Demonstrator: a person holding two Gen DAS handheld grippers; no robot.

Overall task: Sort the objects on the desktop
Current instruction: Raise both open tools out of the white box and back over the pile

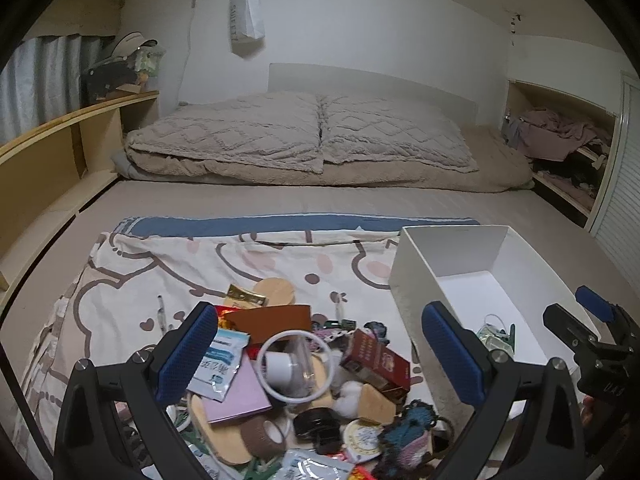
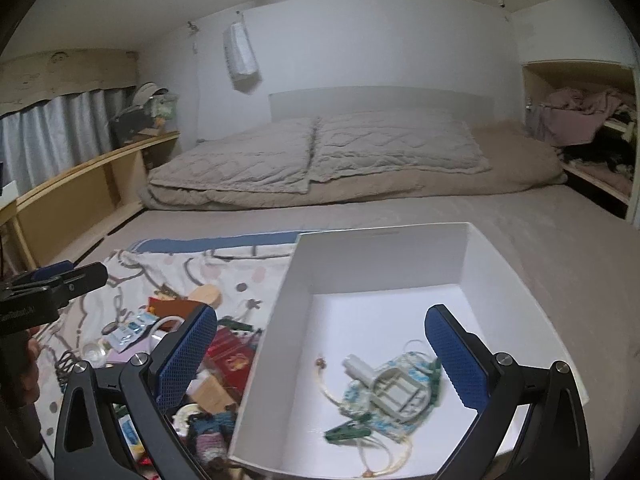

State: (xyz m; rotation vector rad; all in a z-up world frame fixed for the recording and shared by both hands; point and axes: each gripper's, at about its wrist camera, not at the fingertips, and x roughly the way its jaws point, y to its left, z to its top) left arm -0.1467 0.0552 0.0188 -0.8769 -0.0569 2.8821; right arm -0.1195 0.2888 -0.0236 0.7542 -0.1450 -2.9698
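Mixed pile of small objects lies on the patterned sheet at the bed's near edge, just left of the white box. Box holds a green clip and cords. Left gripper above pile, jaws spread, empty. Right gripper over box's left wall, jaws spread, empty.

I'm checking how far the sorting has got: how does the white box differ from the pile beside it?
The white box holds only a few things, a green clip and cords among them, with much bare floor showing; the pile is dense, with items overlapping. The box has upright walls; the pile lies loose on the patterned cloth. The open right gripper hangs over the box, the open left gripper over the pile. Both rest on the bed.
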